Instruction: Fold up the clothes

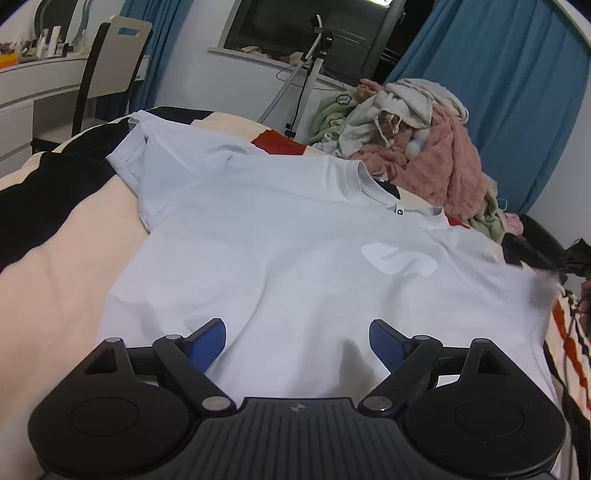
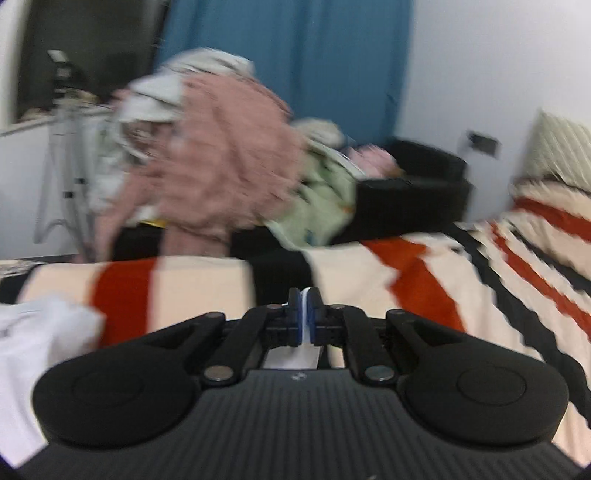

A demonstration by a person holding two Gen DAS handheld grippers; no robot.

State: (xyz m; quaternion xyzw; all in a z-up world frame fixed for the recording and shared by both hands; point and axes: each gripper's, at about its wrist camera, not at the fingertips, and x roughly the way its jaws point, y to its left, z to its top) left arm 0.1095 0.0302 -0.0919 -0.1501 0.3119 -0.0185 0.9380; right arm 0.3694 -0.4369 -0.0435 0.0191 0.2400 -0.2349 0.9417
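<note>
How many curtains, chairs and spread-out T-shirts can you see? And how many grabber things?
Blue curtains: 2
Chairs: 1
Spread-out white T-shirts: 1
Grippers: 2, left gripper open over the shirt, right gripper shut on white cloth
Total: 6
</note>
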